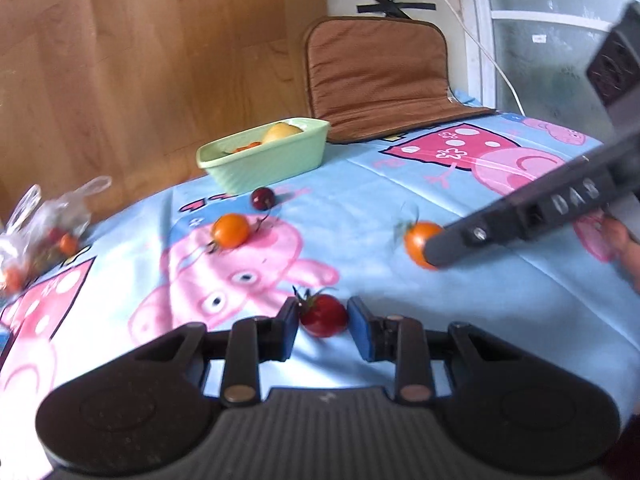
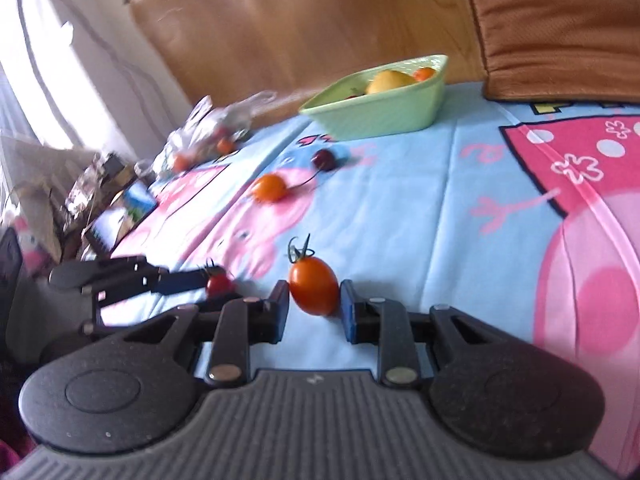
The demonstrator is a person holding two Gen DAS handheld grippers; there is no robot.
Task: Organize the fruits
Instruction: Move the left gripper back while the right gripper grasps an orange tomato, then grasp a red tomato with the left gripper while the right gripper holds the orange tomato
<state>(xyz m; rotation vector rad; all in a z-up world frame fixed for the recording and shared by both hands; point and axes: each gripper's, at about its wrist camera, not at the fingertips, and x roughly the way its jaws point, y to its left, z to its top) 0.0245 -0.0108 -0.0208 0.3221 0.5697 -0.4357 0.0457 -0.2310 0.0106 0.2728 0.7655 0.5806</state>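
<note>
With my left gripper (image 1: 323,316) clamped on the red tomato (image 1: 324,315) and my right gripper (image 2: 314,300) pinching the orange tomato (image 2: 314,290), both ride clear toward the green dish (image 1: 264,160) at eleven o'clock.

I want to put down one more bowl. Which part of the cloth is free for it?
Free: the blue cloth between the green dish, the brown cushion and the right gripper. Crowded: the left side, with the orange tomato, the cherry and the plastic bag.
</note>
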